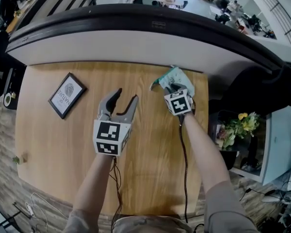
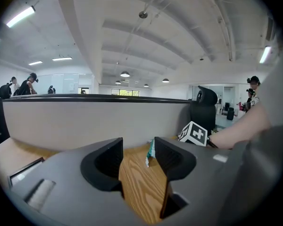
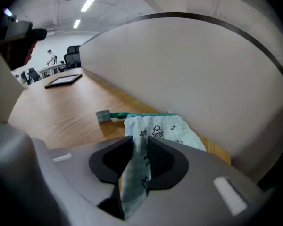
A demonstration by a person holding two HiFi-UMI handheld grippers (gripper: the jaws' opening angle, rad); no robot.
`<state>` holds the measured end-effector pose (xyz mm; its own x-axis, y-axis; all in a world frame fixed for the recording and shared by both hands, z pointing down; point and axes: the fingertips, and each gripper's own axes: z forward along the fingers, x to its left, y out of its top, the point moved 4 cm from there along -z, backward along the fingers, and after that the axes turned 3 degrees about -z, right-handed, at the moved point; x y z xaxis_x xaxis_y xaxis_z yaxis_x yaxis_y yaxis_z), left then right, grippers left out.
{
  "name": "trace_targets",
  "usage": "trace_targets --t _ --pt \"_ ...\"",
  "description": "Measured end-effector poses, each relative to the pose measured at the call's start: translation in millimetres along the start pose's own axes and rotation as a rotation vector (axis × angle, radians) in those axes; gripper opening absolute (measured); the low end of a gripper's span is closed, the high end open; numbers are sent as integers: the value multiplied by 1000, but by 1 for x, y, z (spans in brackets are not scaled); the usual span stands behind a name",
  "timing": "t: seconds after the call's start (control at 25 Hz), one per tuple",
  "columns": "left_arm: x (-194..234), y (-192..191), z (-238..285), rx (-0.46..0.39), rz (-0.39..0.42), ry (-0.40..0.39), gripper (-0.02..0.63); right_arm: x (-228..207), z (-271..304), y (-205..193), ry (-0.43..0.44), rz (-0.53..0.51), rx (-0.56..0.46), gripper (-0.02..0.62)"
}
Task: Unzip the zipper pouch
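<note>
Plainly, the job now falls to the left claw [image 1: 127, 97]: it stands empty with its jaws well apart, and in my judgement it should travel toward 2 o'clock to the teal zipper band [image 3: 132, 115] and close on the small grey tab [image 3: 103, 116] at that band's free end. Whether that tab is the slider pull or only the tail I cannot tell, so it is worth checking before pulling. The pull should run along the band, not upward, or the cloth will bunch. The pale green printed cloth zipper pouch [image 1: 178, 75] lies at about 1 o'clock on the light wooden counter [image 1: 150, 169], close to the far edge and the curved grey partition. The right claw [image 3: 140, 149] is closed on a fold of its fabric below the zipper, which serves as the anchor; it should grip firmly and press down a little. As for pose, the left forearm reaches forward with its claw near level, pointing at 12 to 1 o'clock above bare wood, just beside a black-framed picture [image 1: 67, 94] at 10 o'clock. The right forearm extends further, its claw tipped steeply down onto the pouch.
</note>
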<state>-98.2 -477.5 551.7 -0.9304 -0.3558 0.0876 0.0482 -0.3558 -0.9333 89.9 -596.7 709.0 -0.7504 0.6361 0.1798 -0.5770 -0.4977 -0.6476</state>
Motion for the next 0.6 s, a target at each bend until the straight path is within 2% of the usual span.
trace_targets --t 0.04,0.12,0.24,0.4,0.6 --pt "1 0 -2 0 0 2 210 -1 -1 -2 -15 -22 8 83" --pt "2 3 -6 -14 7 3 210 -2 -5 -5 -18 -30 19 26" --pt "0 7 -14 -27 18 10 210 -2 -17 -6 28 1 -1 15" --pt "0 14 -31 -30 41 14 210 0 -56 15 57 39 -110 15" --pt "-2 43 -62 -71 53 15 210 4 -135 61 56 52 -277 15"
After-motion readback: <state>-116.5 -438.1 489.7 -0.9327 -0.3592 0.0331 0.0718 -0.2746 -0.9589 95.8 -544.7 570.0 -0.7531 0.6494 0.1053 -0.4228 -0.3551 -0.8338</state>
